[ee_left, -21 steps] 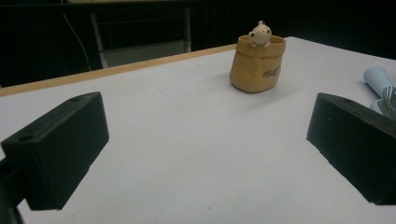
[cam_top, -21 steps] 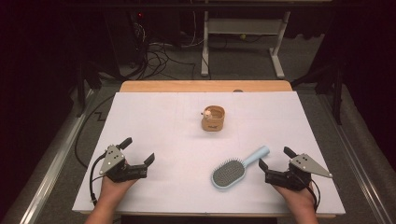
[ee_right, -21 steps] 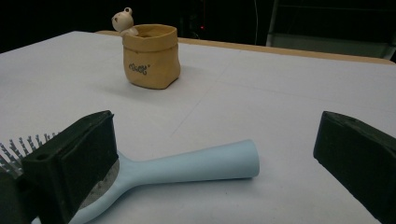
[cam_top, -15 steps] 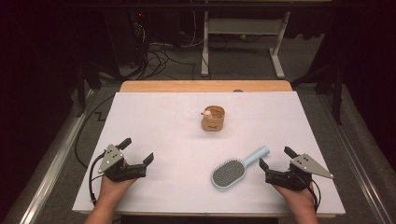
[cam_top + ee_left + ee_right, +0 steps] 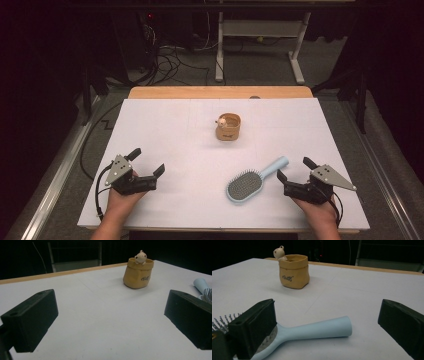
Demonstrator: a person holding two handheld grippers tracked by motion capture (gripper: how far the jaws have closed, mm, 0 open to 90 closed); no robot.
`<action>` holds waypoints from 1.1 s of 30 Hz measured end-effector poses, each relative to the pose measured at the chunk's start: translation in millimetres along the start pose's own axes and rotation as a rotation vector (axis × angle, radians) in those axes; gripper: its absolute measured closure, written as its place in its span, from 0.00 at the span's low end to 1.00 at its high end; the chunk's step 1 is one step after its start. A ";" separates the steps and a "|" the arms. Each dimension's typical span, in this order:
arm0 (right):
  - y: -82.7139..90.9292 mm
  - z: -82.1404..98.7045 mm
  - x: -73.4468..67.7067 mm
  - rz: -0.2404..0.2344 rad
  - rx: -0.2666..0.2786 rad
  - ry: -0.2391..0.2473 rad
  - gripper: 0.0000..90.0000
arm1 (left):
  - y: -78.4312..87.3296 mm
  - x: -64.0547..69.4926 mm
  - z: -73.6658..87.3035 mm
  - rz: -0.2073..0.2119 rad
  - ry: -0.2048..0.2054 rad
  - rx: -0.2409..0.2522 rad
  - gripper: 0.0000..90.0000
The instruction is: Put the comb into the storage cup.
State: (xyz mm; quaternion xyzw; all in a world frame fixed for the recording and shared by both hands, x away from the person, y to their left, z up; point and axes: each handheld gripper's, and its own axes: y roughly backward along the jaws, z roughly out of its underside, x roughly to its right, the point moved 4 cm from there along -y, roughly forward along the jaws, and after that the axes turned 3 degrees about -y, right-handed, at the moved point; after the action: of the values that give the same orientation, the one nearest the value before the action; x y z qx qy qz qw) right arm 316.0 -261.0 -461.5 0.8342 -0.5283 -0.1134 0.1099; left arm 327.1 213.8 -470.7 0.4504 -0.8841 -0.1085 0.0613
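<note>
Count: two grippers, one hairbrush, one small tan pot, nothing else on the sheet.

Right gripper [image 5: 291, 170] sits at the near right of the table, jaws wide apart, nothing between the pads. Light blue hairbrush [image 5: 253, 180] lies flat just beside it, bristles up. Handle end points up toward the gripper's far jaw, head lies toward table centre. In the right gripper view the handle [image 5: 319, 328] runs across the gap in front of the jaws, not touching them, and the bristled head sits partly behind one jaw.

Left gripper [image 5: 146, 162] is at the near left, jaws also fully apart and empty. Well apart from the brush. Bare sheet straight ahead of it; the brush head [image 5: 207, 294] just peeks in past one jaw in the left gripper view.

Tan pot [image 5: 228, 127] stands upright well beyond both grippers, roughly between them, toward the far side. Small bear figure [image 5: 279, 252] hangs on its rim, dark lettering on the side. Nothing lies between either gripper and the pot, or between the right gripper and the brush.

Surface: white sheet [image 5: 190, 150] over a wooden table, wood edge [image 5: 220, 92] showing at the far side. Room is dark, grey floor, loose cables [image 5: 170, 62] and a white frame stand [image 5: 257, 45] behind the table.
</note>
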 end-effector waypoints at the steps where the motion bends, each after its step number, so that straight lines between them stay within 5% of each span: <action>1: 0.5 -0.6 -0.4 -0.001 0.002 -0.004 0.09 | 0.1 0.2 0.0 0.001 0.001 0.000 0.00; 7: 1.1 -1.5 -1.7 -0.011 -0.005 -0.011 0.23 | 0.3 0.7 0.1 0.008 0.002 -0.003 0.00; 10: 0.5 0.1 -2.8 -0.032 -0.033 -0.020 0.49 | 0.7 1.9 -0.2 0.014 -0.008 0.005 0.00; 20: -3.8 5.1 -6.7 -0.030 -0.134 0.019 0.98 | 2.1 -1.7 0.6 -0.003 0.007 0.013 0.00; 33: -9.8 11.4 -5.3 -0.028 -0.225 0.027 1.00 | 3.1 -4.6 -0.7 -0.014 0.008 0.008 0.00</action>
State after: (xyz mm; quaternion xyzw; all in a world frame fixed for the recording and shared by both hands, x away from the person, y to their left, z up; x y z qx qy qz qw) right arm 318.7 -252.9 -474.9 0.8254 -0.4990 -0.1624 0.2084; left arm 327.4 219.2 -469.3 0.4572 -0.8811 -0.1038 0.0621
